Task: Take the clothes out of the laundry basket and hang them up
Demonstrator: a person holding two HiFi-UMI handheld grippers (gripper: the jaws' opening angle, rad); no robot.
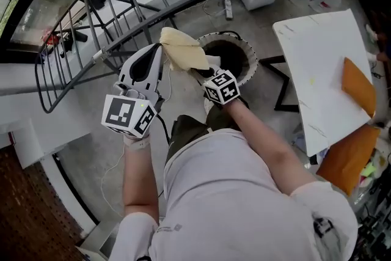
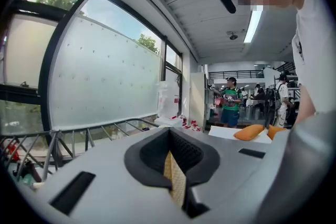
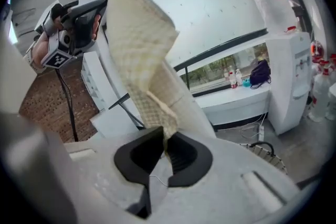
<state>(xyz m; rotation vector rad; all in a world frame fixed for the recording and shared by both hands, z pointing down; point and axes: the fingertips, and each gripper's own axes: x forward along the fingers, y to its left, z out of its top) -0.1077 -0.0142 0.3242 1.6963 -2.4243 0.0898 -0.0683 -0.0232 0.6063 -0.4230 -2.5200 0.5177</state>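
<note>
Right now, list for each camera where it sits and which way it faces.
Head view: on the person's head, facing down at the yellow cloth and laundry basket; forearms, torso, left gripper, right gripper show.
Left gripper view: on the left gripper, facing window and drying rack; jaws shut on the cloth.
Right gripper view: on the right gripper, looking along the cloth toward the left gripper; jaws shut on it.
Shared: all three show the cloth.
</note>
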